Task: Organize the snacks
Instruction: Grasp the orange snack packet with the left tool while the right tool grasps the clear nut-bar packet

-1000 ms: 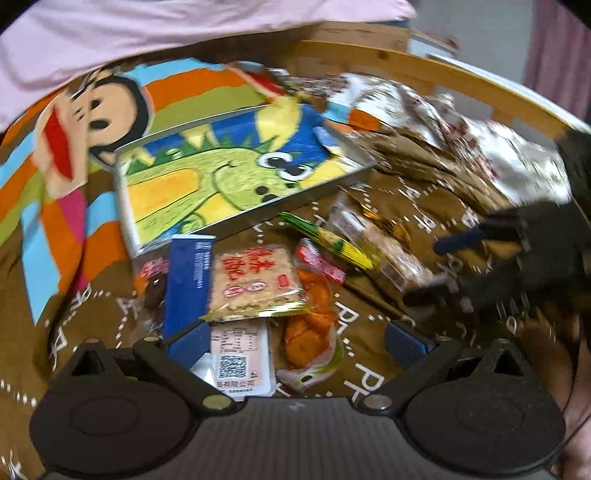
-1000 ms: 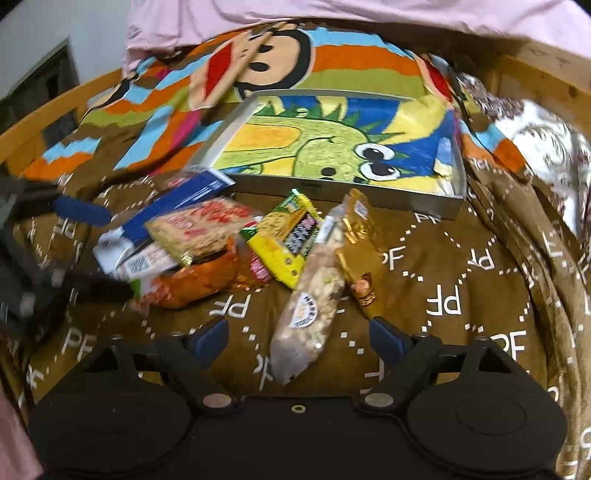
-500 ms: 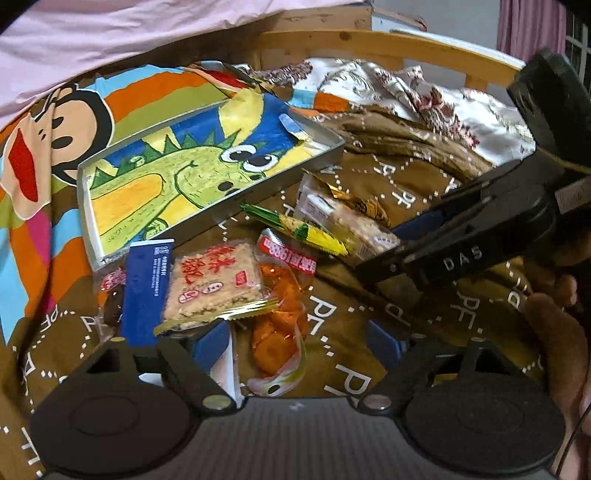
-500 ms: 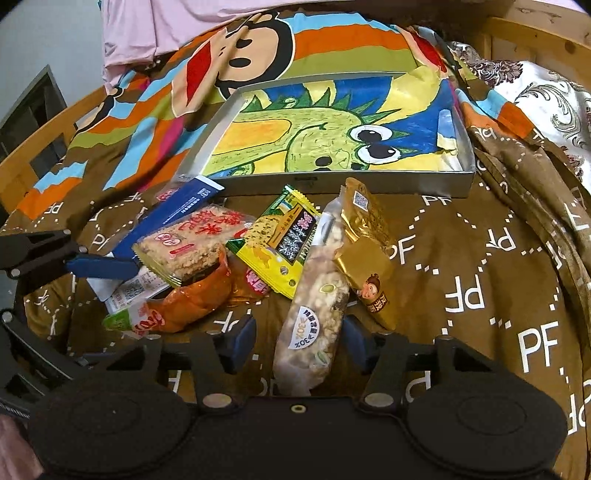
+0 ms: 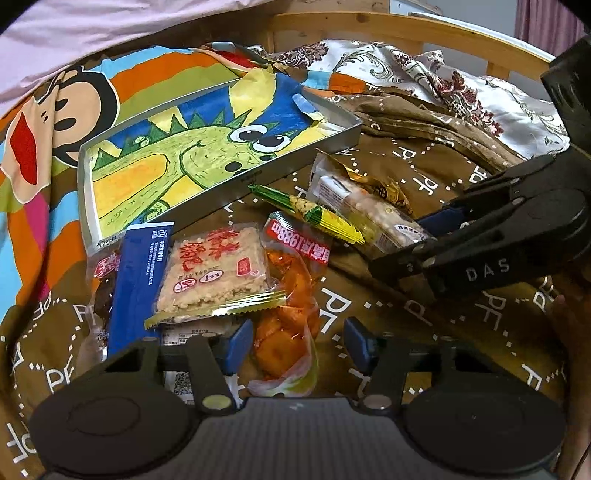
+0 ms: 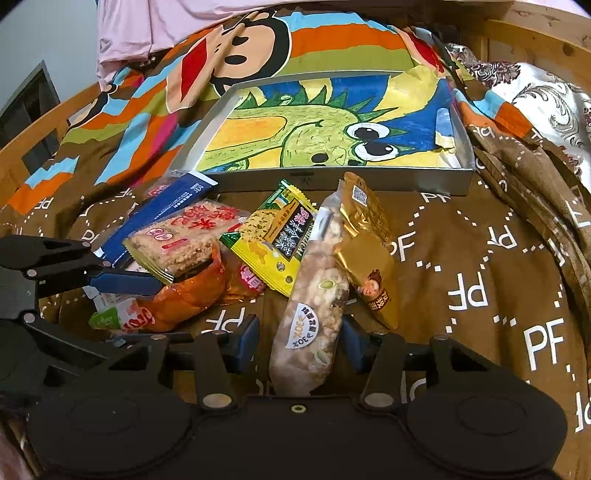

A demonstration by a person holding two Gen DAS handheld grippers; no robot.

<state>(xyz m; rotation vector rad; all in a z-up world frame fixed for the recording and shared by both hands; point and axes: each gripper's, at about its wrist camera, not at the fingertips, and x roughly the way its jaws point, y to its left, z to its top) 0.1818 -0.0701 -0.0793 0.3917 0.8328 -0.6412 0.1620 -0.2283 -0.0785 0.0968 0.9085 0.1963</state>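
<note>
A pile of snack packets lies on the brown bedspread in front of a metal tray [image 5: 306,168] lined with a dinosaur drawing. My left gripper [image 5: 299,345] is open, its pads on either side of the orange snack pouch [image 5: 288,321]. A rice cracker pack [image 5: 218,273] and a blue box [image 5: 138,284] lie beside it. My right gripper [image 6: 299,341] is open around the near end of the long nut bar [image 6: 317,306]. A yellow-green packet [image 6: 273,240] and a gold packet [image 6: 373,254] lie next to the bar. The tray shows in the right wrist view too [image 6: 332,181].
A striped cartoon monkey blanket [image 6: 258,44] lies behind the tray. Wooden bed rails [image 5: 406,33] run along the back and sides. A floral quilt [image 5: 443,85] is bunched at the right. Each gripper shows in the other's view: right [image 5: 480,243], left [image 6: 74,266].
Both grippers have moved forward and down toward the pile. The left now straddles the orange pouch and the right straddles the nut bar. Both jaws have narrowed.
</note>
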